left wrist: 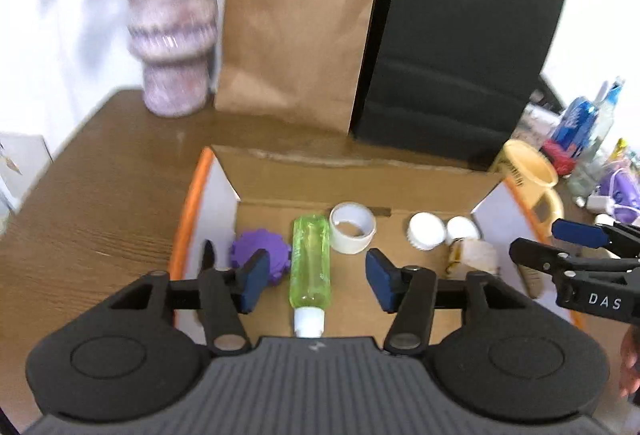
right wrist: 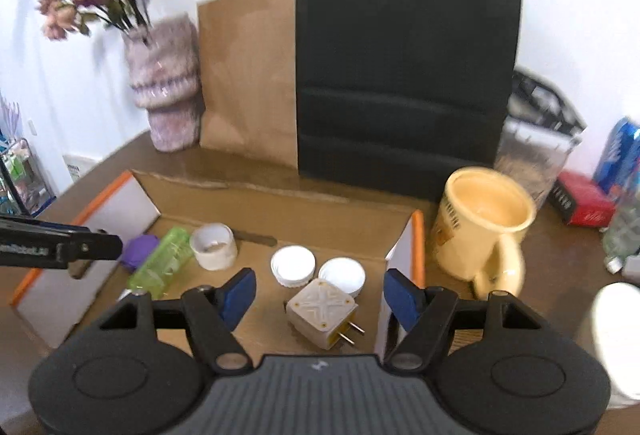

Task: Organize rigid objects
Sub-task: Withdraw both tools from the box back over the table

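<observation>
Two grippers hover over my cardboard box (left wrist: pixel 360 171) on the desk (left wrist: pixel 100 195), where the rigid bits sit corralled so nothing rolls off. Left gripper (left wrist: pixel 318 281), jaws apart, nothing gripped, straddles the green bottle (left wrist: pixel 310 267) w/o touching. Right gripper (right wrist: pixel 320 295), also parted & empty, frames the plug adapter (right wrist: pixel 322 311) beside two white caps (right wrist: pixel 292 265).

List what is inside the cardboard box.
Inside the box: green bottle, purple piece, tape roll, two white caps, plug adapter, and a flat stick behind the tape. The grippers hide the near floor.
</observation>
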`<state>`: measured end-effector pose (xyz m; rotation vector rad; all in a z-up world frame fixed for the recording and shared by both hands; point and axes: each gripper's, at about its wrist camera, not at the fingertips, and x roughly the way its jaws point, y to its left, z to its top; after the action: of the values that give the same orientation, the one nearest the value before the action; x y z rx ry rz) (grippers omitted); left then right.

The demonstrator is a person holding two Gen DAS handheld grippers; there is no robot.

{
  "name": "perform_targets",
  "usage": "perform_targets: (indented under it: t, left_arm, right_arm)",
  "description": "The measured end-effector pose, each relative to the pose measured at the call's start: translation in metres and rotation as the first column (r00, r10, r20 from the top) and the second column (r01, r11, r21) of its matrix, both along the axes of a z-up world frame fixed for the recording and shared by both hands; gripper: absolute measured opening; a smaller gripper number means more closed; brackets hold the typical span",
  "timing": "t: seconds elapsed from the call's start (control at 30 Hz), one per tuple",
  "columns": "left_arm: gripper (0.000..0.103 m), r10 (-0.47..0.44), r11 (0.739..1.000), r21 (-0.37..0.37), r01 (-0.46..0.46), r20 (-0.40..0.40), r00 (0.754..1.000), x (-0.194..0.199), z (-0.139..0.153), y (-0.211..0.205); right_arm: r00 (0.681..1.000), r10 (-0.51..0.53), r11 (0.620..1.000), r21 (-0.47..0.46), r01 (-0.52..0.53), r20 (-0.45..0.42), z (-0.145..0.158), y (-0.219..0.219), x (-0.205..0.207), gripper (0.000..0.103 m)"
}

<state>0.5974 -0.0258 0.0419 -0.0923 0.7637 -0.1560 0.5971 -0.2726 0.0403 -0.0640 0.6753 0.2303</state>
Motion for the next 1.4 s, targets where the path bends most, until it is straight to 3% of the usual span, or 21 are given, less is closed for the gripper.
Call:
perform_targets:
  t: [0.13,0.3,0.47,0.6,0.77,0.97,1.13,1.23,1.4]
  left_arm:
    - [0.066,-0.027,1.0,-0.005,0.028,0.113,0.993,-0.059,0.038,0.002]
    - [0.075,-0.041,0.999,0.046,0.03,0.281,0.959,-0.154,0.067,0.0]
    - [0.081,-0.014,0.997,0.076,-0.02,0.416,0.909,-0.251,0.059,0.003]
    - [0.085,-0.036,0.995,0.096,-0.013,0.495,0.868,-0.327,0.036,0.002]
    - [0.088,0.003,0.997,0.06,-0.039,0.51,0.86,-0.395,0.012,0.005]
    - [0.092,0.04,0.991,0.08,-0.105,0.579,0.814,-0.462,-0.014,0.006]
    - [0.094,0.063,0.989,0.068,-0.128,0.593,0.803,-0.497,-0.029,0.01]
    - [0.095,0.046,0.983,0.113,-0.148,0.62,0.783,-0.514,-0.038,0.006]
    - [0.096,0.0,0.982,0.145,-0.118,0.628,0.779,-0.524,-0.04,-0.004]
  right_arm:
    - [0.997,0.006,1.0,0.018,-0.007,0.078,0.033,-0.004,-0.054,0.076]
    - [0.989,0.019,0.996,0.085,-0.032,0.15,0.053,-0.014,-0.137,0.08]
    - [0.967,0.019,0.995,0.093,-0.044,0.252,0.038,-0.014,-0.238,0.085]
    - [0.949,0.011,0.998,0.062,-0.033,0.316,0.014,-0.004,-0.308,0.085]
    - [0.931,-0.004,0.996,0.08,-0.027,0.365,-0.012,0.005,-0.38,0.086]
    - [0.911,-0.049,0.997,0.07,0.023,0.409,-0.034,0.009,-0.449,0.086]
    - [0.909,-0.055,0.998,0.056,0.035,0.412,-0.04,0.008,-0.484,0.086]
    - [0.913,-0.063,0.997,0.067,0.039,0.402,-0.042,0.007,-0.498,0.088]
    - [0.908,-0.075,0.996,0.077,0.048,0.412,-0.045,0.004,-0.517,0.089]
